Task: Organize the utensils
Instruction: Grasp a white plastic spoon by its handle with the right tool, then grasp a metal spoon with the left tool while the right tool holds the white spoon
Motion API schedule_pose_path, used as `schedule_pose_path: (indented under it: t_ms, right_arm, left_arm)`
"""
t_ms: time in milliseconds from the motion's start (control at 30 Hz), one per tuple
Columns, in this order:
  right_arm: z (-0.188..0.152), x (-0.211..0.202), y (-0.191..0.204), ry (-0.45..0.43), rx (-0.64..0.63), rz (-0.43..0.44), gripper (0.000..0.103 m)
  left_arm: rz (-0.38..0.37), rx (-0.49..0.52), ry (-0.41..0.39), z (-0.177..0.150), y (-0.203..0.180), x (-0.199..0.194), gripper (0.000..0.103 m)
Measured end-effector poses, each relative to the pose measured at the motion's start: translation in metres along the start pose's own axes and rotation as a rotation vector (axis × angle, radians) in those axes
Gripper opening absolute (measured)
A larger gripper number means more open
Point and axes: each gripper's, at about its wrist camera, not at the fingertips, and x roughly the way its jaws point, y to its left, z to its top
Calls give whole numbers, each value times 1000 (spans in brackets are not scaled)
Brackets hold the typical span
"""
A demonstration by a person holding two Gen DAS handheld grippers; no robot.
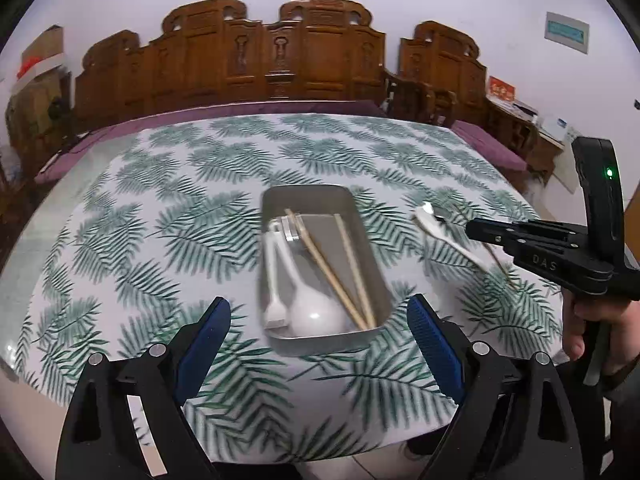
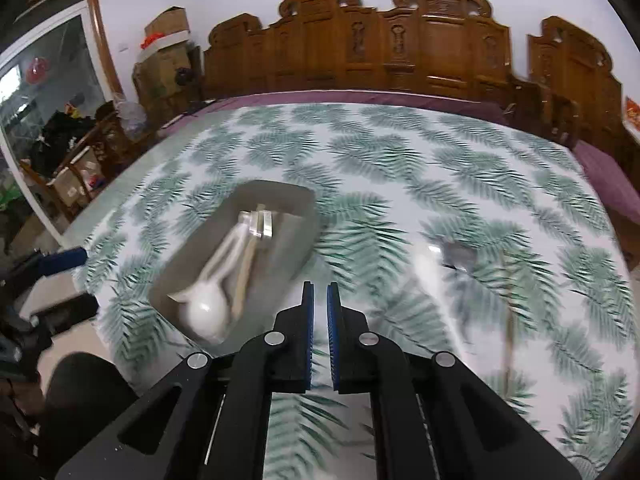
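Observation:
A metal tray (image 1: 276,196) sits mid-table on the leaf-print cloth. It holds a white spoon (image 1: 316,312), a white fork (image 1: 274,304) and wooden chopsticks (image 1: 340,272). My left gripper (image 1: 318,302) hangs open just in front of the tray's near end, nothing between its fingers. To the right of the tray lie a loose white spoon (image 2: 424,264), a metal spoon (image 2: 460,258) and a chopstick (image 2: 510,320), all blurred. My right gripper (image 2: 320,286) is shut and empty, hovering between the tray (image 2: 280,188) and these loose utensils. It also shows at the right of the left wrist view as the right gripper (image 1: 472,228).
A carved wooden bench (image 1: 272,60) with purple cushions runs along the far side of the table. The table's near edge (image 1: 280,456) is close under the grippers. Boxes and clutter (image 2: 160,52) stand by a glass door at the far left.

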Motion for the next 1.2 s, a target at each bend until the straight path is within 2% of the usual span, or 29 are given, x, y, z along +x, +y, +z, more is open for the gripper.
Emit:
schedule_pose_path:
  t_ms: [233,333,467,667,833,967,1200]
  right_arm:
    - [-13,-12,-57,-1,63,-84,9]
    - [-15,-12,-74,-5,85,-98,19]
    - [-14,-3,-89,9,90,-106,21]
    - [-14,27,-91,58,58,-80,21]
    - [-16,63,-90,134,23,-53,21]
    - [-14,79,-89,146,-6,-27,21]
    - [-11,103,-88,193,-48,-42,21]
  left_arm:
    - [-41,42,-12,7,-28,10,90]
    - [-51,68,-11,11,-40,14,90]
    - [-67,103,-7,17,-53,21,90]
    - [-87,147,12,23,-69,35,90]
    - [-106,160,27,26,-78,47,90]
    - [-115,177,45,26,-84,59,90]
    - [-123,191,64,26,-89,73,90]
